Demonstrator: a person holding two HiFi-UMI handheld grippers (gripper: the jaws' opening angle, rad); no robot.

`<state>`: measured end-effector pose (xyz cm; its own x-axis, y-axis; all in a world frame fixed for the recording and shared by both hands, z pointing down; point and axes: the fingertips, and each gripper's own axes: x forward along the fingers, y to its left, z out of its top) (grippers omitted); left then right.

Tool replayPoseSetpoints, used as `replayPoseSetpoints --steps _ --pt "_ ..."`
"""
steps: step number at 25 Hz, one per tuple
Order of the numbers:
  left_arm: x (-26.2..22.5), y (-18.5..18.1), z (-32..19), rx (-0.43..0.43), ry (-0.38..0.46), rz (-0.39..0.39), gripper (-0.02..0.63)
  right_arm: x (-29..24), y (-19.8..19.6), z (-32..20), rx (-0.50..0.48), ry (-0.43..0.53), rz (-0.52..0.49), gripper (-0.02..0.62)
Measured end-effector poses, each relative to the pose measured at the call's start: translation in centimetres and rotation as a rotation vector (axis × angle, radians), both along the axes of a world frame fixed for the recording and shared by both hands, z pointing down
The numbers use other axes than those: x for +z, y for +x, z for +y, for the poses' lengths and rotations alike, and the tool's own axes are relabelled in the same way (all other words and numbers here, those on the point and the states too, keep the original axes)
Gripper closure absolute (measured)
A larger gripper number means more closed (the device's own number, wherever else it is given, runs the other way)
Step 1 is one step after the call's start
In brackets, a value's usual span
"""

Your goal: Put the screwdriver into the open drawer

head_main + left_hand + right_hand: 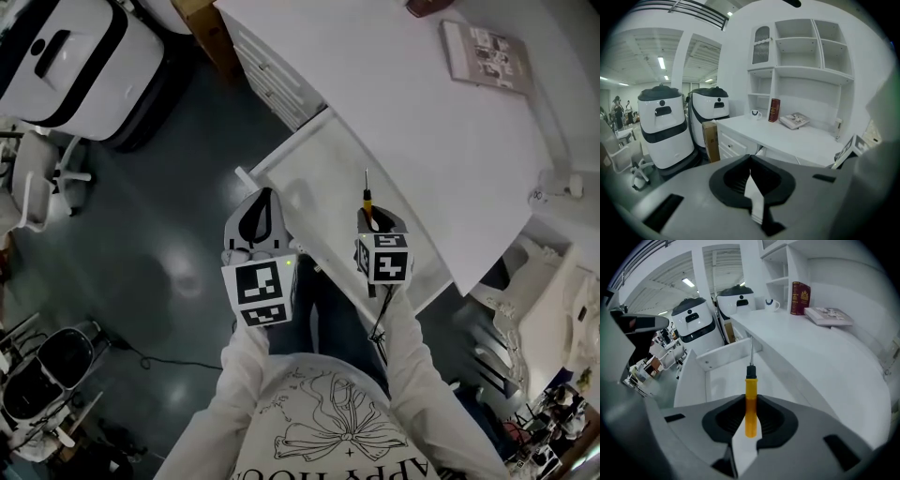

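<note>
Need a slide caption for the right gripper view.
Right hand-held gripper holds a yellow screwdriver above the open drawer.

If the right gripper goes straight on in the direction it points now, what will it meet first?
Probably the open drawer: the right gripper is shut on the screwdriver, whose tip leads and aims into it. The tip would touch the drawer's floor or far wall first; depth is unclear.

Screwdriver (pixel 750 394): yellow handle, black collar, thin metal shaft. Handle clamped in right tongs (pixel 750 420), tip pointing away, above drawer (pixel 723 354). Drawer: white, pulled open beneath tabletop (pixel 825 357) edge.
</note>
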<state>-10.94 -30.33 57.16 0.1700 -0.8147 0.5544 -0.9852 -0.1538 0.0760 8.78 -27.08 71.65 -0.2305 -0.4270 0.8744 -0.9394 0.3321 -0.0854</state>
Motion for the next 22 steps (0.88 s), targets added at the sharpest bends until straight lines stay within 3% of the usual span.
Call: replayPoseSetpoints --steps 10,22 --pt "1.8 -0.6 0.6 -0.011 -0.042 -0.012 0.601 6.1 0.5 1.6 -0.016 -0.156 0.046 0.525" --pt "3.3 -0.9 1.0 -0.037 -0.072 -0.010 0.601 9.5 1.0 1.6 -0.044 -0.235 0.088 0.525"
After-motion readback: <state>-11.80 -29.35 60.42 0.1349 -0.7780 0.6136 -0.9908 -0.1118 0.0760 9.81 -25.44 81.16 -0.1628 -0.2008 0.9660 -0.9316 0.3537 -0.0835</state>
